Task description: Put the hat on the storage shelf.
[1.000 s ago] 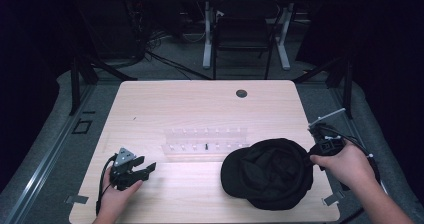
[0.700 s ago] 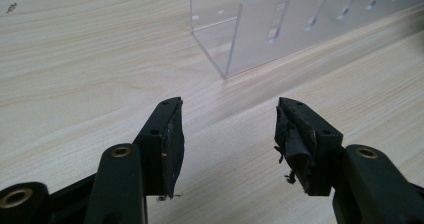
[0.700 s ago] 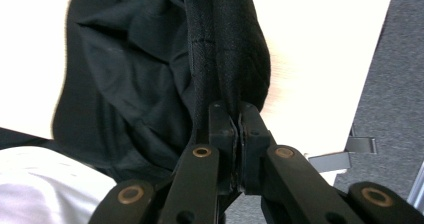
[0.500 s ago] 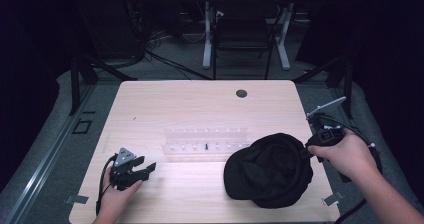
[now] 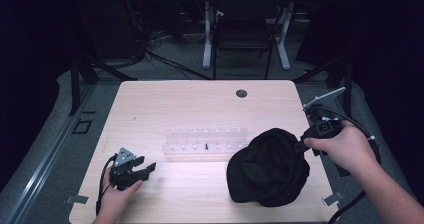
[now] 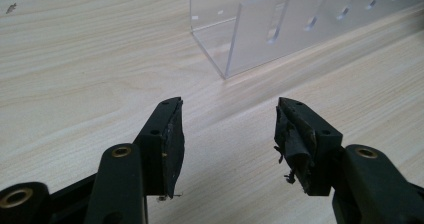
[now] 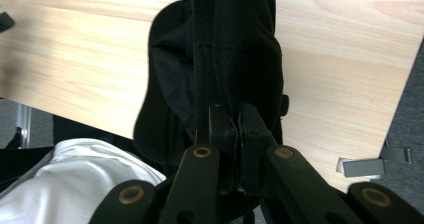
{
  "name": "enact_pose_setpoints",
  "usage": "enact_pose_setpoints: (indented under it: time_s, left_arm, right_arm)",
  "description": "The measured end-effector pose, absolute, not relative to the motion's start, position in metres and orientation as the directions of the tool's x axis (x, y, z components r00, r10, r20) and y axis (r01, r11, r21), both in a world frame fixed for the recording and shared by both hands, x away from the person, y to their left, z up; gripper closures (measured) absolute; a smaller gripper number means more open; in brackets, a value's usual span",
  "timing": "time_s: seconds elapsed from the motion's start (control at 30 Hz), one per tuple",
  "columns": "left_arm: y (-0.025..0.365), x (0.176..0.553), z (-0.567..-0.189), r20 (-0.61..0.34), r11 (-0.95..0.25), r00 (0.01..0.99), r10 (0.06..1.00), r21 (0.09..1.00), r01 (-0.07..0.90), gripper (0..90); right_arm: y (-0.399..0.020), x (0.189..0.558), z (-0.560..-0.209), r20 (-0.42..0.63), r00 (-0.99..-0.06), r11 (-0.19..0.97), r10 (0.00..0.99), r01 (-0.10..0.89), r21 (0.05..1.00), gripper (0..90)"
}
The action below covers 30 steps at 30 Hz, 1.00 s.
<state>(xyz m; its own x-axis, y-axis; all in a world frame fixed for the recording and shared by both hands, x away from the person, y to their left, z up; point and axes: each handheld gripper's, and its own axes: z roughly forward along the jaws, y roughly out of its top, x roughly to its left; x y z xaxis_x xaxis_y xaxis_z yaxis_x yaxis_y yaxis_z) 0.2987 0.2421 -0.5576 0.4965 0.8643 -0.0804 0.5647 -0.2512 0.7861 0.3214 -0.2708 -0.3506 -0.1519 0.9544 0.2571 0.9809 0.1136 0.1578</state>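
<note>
Two claws: your right claw (image 5: 301, 145) pinches the black cap (image 5: 267, 166) just right of the clear rack (image 5: 206, 139); your left claw (image 5: 148, 168) gapes wide, empty, left of the rack.

Your clear plastic slotted rack (image 5: 206, 140) sits mid-table (image 5: 200, 104); the black fabric cap (image 5: 270, 166) lies at its four o'clock, touching the rack's end.
</note>
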Motion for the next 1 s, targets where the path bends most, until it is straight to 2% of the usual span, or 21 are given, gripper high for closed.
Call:
enact_pose_setpoints:
  time_s: [0.4,0.63,0.93,1.0]
  left_arm:
    - [0.242,0.299,-0.558,-0.081,-0.252,0.496,0.865,0.784,0.567,45.1]
    - [0.242,0.299,-0.558,-0.081,-0.251,0.495,0.865,0.785,0.567,45.2]
    - [0.242,0.299,-0.558,-0.08,-0.251,0.495,0.865,0.785,0.567,45.2]
    - [0.241,0.299,-0.558,-0.083,-0.25,0.496,0.864,0.784,0.568,45.2]
  right_arm:
    - [-0.275,0.323,-0.34,0.411,-0.132,0.072,0.902,0.985,0.158,87.8]
    - [-0.28,0.322,-0.334,0.552,-0.126,0.044,0.824,0.986,0.16,87.8]
    - [-0.281,0.322,-0.335,0.648,-0.094,0.013,0.756,0.992,0.129,87.8]
    - [-0.283,0.323,-0.338,0.679,-0.116,0.02,0.725,0.989,0.147,87.8]
